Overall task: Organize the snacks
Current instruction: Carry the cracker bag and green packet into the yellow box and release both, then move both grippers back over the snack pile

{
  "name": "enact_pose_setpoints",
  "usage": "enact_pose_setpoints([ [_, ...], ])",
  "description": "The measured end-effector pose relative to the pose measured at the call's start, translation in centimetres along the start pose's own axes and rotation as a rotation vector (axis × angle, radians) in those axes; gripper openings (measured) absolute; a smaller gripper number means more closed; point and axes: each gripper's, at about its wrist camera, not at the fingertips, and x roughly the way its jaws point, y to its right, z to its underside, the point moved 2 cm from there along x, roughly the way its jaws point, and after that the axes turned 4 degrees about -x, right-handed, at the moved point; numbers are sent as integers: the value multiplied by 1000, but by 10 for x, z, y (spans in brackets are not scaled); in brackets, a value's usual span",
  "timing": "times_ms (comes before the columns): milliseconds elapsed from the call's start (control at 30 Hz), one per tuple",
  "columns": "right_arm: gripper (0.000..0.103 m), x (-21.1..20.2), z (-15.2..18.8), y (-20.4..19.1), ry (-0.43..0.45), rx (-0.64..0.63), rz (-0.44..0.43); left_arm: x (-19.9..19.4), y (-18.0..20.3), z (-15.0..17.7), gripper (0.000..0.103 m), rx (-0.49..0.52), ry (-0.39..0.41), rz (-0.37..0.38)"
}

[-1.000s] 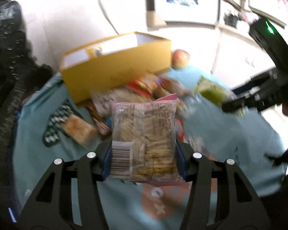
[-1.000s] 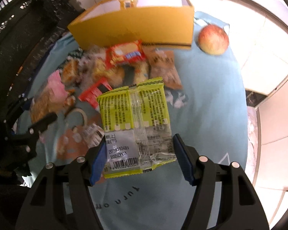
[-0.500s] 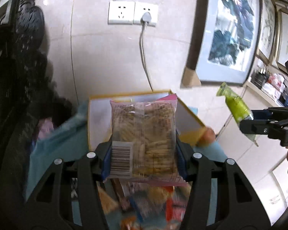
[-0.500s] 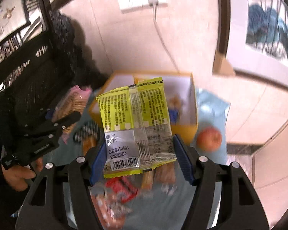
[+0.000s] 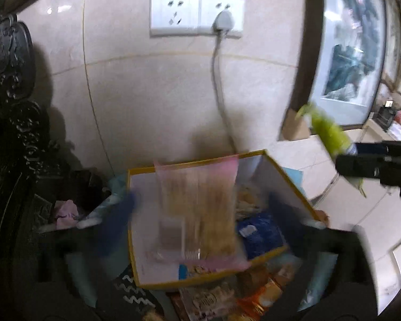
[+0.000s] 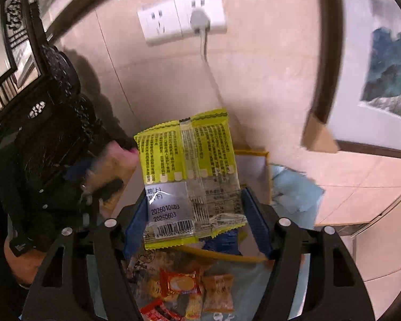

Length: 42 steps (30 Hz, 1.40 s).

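Landmark: yellow box, open-topped, standing against the tiled wall under the socket plate.

Left gripper: jaws opening and spread wide over the box; blue pads are smearing with motion and are clear of the packet.

Pink packet: blurring, apparently dropping free into the box mouth, between the spread jaws.

Box contents: a blue wrapper and pale snacks are lying at the box's right inner side.

Right gripper: jaws opening above the box's near edge; the packet is between them, and its right edge looks barely touching the pad.

Yellow-green packet: hanging upright over the box, barcode end down.

Doing it well: I judge each release wants to happen squarely over the box mouth, so the packets are not catching the rim.

Materials: crinkly glossy film, flat pillow shapes, serrated seals; box is stiff card, white inside.

Loose snacks: lying on the teal cloth in front of the box.
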Motion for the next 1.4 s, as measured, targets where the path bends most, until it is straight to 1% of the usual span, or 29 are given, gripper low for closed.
enact_pose_setpoints([
  [33, 78, 11, 0, 2, -8, -8, 21, 10, -2, 2, 101, 5, -21, -18],
  [67, 78, 19, 1, 3, -16, -9, 23, 23, -4, 6, 101, 13, -63, -28],
  [133, 78, 34, 5, 9, -31, 11, 15, 38, -8, 13, 101, 23, -111, -44],
  [333, 77, 52, 20, 18, -60, 41, 8, 46, -20, 31, 101, 24, -119, -71],
  [467, 77, 52, 26, 18, -68, 52, 7, 46, -24, 36, 101, 17, -129, -71],
  [600, 77, 41, 33, 10, -64, 41, 1, 31, -23, 37, 101, 18, -108, -65],
  [667, 78, 32, 44, 4, -69, 37, -7, 18, -23, 43, 101, 9, -96, -52],
  [733, 78, 25, 59, -2, -81, 35, -21, 6, -23, 52, 101, 0, -94, -42],
  [800, 78, 21, 80, -7, -105, 33, -16, -9, -25, 69, 101, -9, -94, -34],
  [867, 79, 19, 108, -10, -138, 22, 7, -20, -28, 89, 101, -10, -100, -42],
  [900, 79, 20, 125, -11, -156, 15, 20, -26, -31, 104, 101, -14, -114, -51],
  [967, 79, 22, 159, -10, -188, 12, 53, -32, -43, 133, 101, -73, -159, -42],
  [1000, 79, 28, 181, -8, -220, 16, 73, -32, -53, 152, 101, -139, -197, -36],
  [1033, 78, 32, 193, -6, -242, 24, 83, -30, -62, 172, 101, -190, -236, -48],
  [1067, 78, 37, 209, -3, -267, 43, 99, -28, -67, 186, 101, -204, -266, -73],
  [1100, 78, 42, 224, 2, -291, 74, 109, -23, -74, 206, 101, -208, -312, -123],
  [1167, 78, 49, 239, 6, -310, 111, 114, -17, -82, 229, 101, -214, -349, -173],
  [1267, 78, 57, 249, 6, -318, 98, 134, -11, -84, 235, 101, -204, -340, -220],
  [1333, 78, 62, 249, 5, -313, 76, 150, -5, -79, 230, 101, -181, -324, -221],
  [1400, 78, 67, 248, 4, -310, 54, 160, 4, -73, 224, 101, -146, -326, -240],
])
